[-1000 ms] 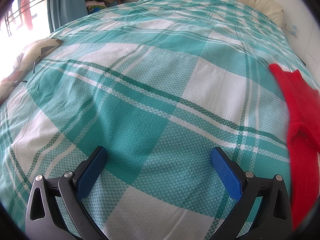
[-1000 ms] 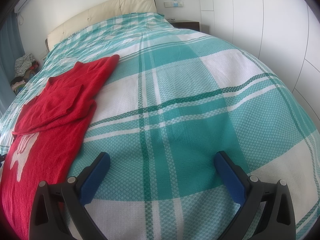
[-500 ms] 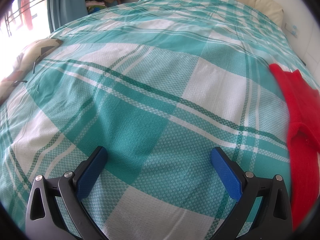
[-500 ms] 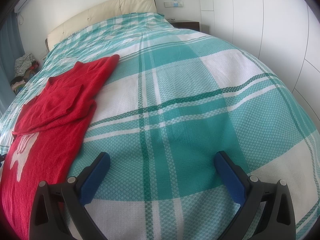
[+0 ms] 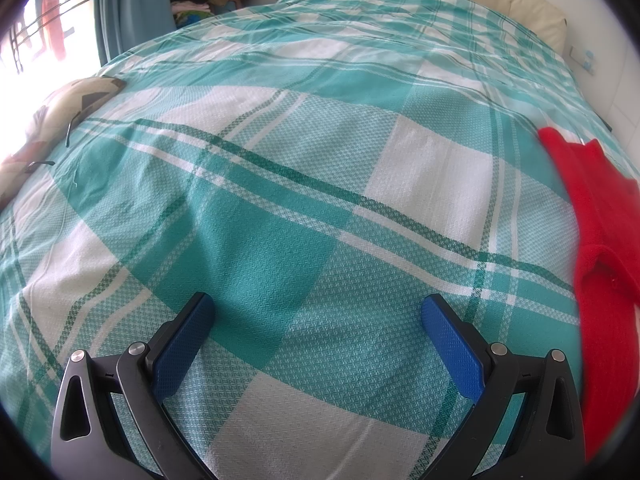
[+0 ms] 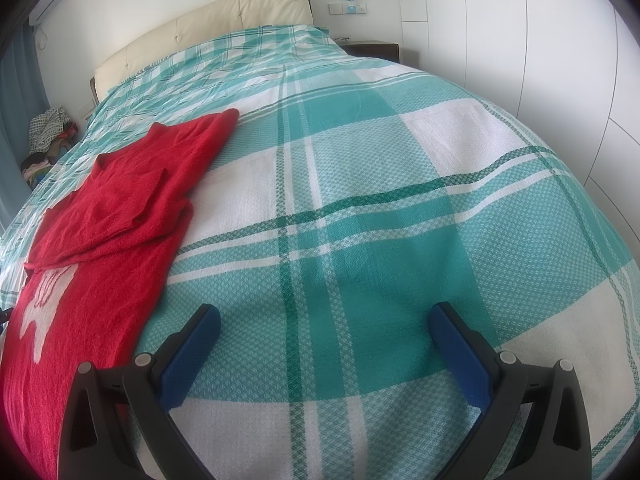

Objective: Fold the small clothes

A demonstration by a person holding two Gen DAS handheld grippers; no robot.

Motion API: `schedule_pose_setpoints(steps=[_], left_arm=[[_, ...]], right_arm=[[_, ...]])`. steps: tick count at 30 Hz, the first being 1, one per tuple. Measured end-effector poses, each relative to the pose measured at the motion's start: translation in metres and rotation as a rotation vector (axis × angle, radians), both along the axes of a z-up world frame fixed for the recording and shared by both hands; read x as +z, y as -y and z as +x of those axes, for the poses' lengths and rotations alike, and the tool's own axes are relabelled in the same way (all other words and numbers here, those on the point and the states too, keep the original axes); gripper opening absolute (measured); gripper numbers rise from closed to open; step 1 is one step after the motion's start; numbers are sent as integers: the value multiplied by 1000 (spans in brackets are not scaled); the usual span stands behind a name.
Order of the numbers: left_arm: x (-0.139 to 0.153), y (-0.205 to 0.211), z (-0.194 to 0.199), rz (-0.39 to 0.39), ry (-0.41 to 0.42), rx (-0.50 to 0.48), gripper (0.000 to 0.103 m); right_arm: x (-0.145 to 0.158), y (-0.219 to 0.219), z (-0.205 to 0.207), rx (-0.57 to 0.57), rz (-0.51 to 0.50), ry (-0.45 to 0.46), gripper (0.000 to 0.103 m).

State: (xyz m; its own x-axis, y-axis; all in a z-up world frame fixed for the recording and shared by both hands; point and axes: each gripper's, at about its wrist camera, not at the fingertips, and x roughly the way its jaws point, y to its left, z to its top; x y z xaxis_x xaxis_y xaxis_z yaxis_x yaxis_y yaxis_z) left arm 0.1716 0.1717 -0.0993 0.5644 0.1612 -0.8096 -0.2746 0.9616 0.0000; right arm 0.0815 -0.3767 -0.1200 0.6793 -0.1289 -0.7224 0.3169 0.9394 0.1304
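Step in hand, by my reading: mid-fold, sleeves already laid over the chest. Red top [image 6: 120,216] lies flat on bed [image 6: 400,200], left side of right view; right edge of left view [image 5: 600,240]. Left gripper [image 5: 318,320] and right gripper [image 6: 324,330] spread wide, empty, over bare cover. Next: reach hem, pinch, fold up. No change from earlier frames.

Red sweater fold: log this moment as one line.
left tool: open, empty, above bedspread | right tool: open, empty | red sweater: flat on bed, sleeve folded across, ungripped | stage: between folds
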Motion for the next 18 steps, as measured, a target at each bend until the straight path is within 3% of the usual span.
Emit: schedule_pose_setpoints(steps=[18], left_arm=[[0, 0, 0, 0, 0, 0, 103]], right_arm=[[-2, 1, 0, 0, -1, -3, 103]])
